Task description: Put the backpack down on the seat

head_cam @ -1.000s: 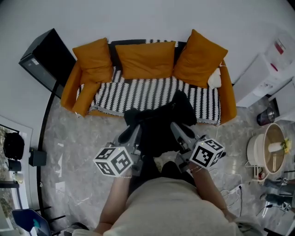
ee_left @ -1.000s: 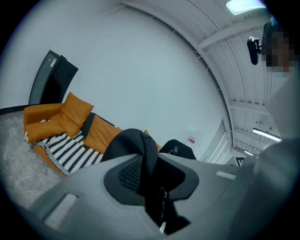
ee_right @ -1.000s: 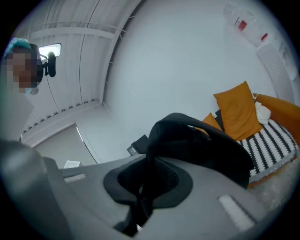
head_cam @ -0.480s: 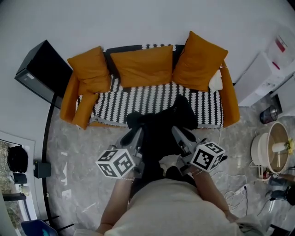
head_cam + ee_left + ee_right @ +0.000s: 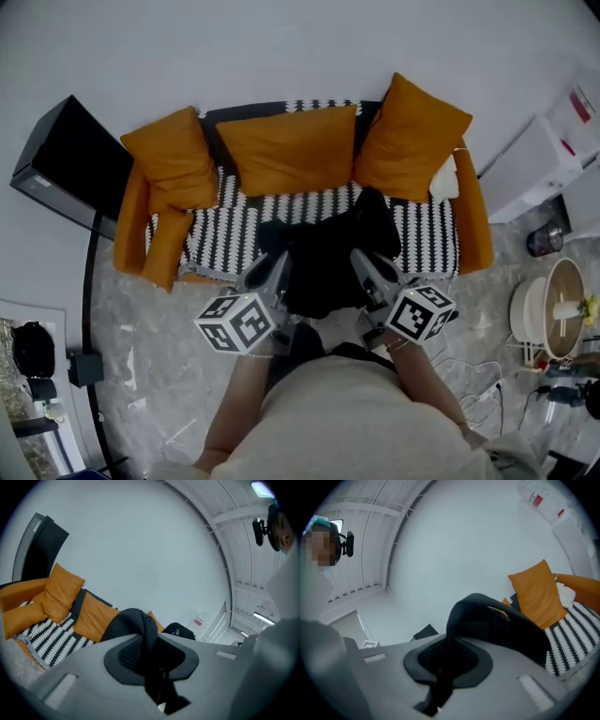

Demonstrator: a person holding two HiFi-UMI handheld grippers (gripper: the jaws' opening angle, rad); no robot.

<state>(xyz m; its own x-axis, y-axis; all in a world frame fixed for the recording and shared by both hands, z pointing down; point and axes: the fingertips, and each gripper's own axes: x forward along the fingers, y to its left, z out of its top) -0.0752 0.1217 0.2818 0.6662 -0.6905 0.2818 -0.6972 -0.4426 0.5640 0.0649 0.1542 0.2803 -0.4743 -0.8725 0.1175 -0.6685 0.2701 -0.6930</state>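
A black backpack [image 5: 323, 253] hangs between my two grippers, in front of the sofa seat [image 5: 319, 220] with its black-and-white zigzag cover. My left gripper [image 5: 274, 270] is shut on a black backpack strap [image 5: 149, 641], which runs up between its pads. My right gripper [image 5: 364, 267] is shut on the other strap [image 5: 452, 644], and the bag's body [image 5: 501, 627] bulges beyond it. The backpack's top overlaps the seat's front edge in the head view; whether it rests on the seat I cannot tell.
Three orange cushions [image 5: 286, 150] lean on the sofa back, a white object [image 5: 442, 178] lies at the seat's right end. A black cabinet [image 5: 70, 164] stands left of the sofa, a white unit [image 5: 544, 159] right. Cables and a white pot [image 5: 553, 314] lie on the floor at right.
Both grippers have carried the backpack forward toward the sofa, which now appears nearer; the bag's top now overlaps the seat's front edge. The grips on the straps are unchanged.
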